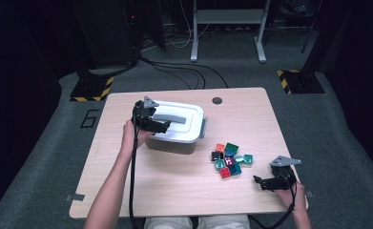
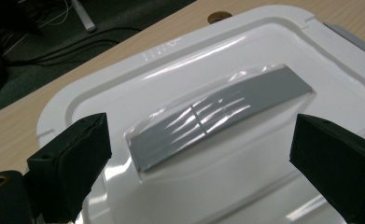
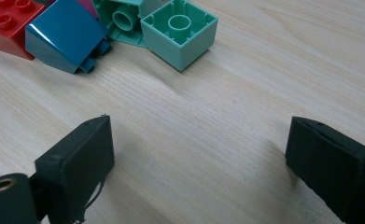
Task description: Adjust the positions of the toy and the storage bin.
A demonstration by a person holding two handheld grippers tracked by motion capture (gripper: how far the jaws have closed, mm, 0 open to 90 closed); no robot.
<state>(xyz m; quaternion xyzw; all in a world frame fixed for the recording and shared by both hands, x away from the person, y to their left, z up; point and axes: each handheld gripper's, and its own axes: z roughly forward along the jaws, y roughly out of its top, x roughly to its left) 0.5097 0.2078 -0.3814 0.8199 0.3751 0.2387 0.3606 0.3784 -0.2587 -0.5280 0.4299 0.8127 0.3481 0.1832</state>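
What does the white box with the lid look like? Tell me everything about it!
The box stands upright on the wooden table, left of a pile of toy bricks. It looks like plastic: a grey tub below, a glossy white lid with rounded corners shut on top, and a grey clip on its right side. A flat grey handle lies across the lid's sunken middle. The left tongs hover open above the handle, not touching it.

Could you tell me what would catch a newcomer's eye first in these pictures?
Most striking is the white-lidded box at the middle of the wooden table, with the left tool hovering open over its grey handle. Next comes the bright cluster of toy bricks to the box's right, red, teal, green and orange. The right tool rests open on the table just short of them.
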